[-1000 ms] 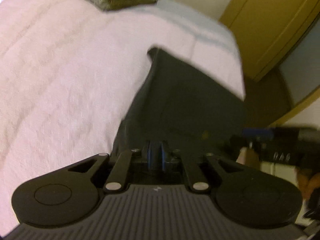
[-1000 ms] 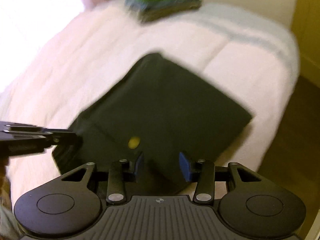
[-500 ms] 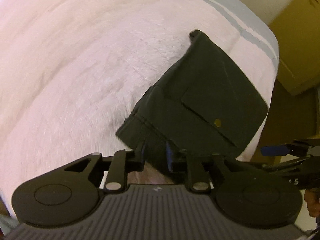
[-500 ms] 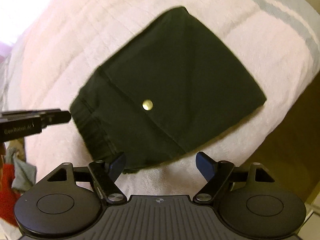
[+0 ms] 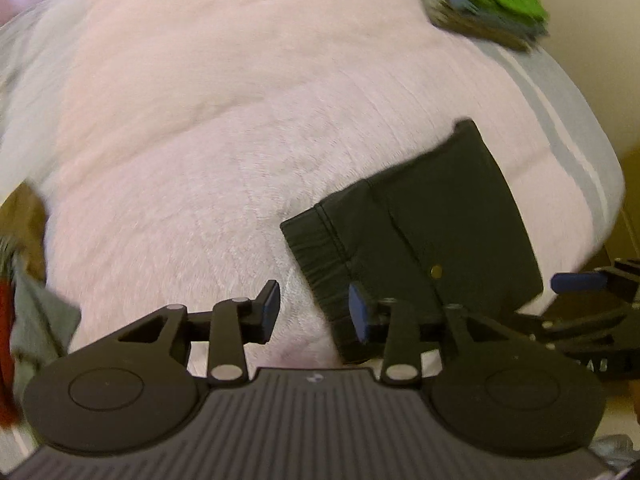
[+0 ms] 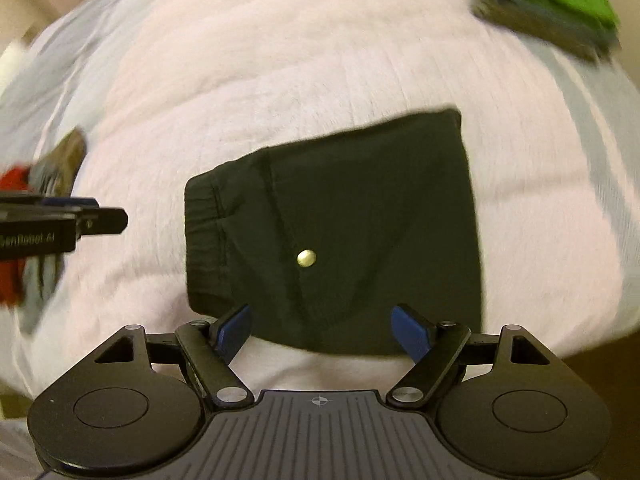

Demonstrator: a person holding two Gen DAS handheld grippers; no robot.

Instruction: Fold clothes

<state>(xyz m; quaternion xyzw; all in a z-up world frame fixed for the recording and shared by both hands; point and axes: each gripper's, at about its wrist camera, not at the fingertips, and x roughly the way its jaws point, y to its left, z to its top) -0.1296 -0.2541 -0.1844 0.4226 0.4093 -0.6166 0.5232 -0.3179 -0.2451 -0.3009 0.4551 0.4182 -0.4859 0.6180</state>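
A pair of dark shorts (image 6: 344,228), folded into a compact rectangle, lies flat on the pale pink blanket (image 6: 280,60) that covers the bed. In the right wrist view it fills the centre of the frame, elastic waistband to the left and a brass snap button (image 6: 306,258) on what looks like a pocket flap near the middle. In the left wrist view the same shorts (image 5: 432,232) sit right of centre, running toward the lower edge.

The right gripper (image 6: 326,328) hangs just above the near edge of the shorts with its blue-padded fingers spread wide and nothing between them. The left gripper (image 5: 314,310) is also released, its jaws apart; one blue pad overlaps the waistband end of the shorts in the picture, the other sits over bare blanket. Whether that pad touches the cloth I cannot tell.

Each tool shows in the other's camera: the left gripper pokes in from the left edge of the right wrist view, clear of the shorts, and the right gripper appears at the lower right of the left wrist view.

A stack of folded clothes (image 6: 548,4) with a bright green piece on top rests at the upper right of both frames, well apart from the shorts. A red and grey heap of clothing (image 6: 24,216), blurred, lies at the left edge.
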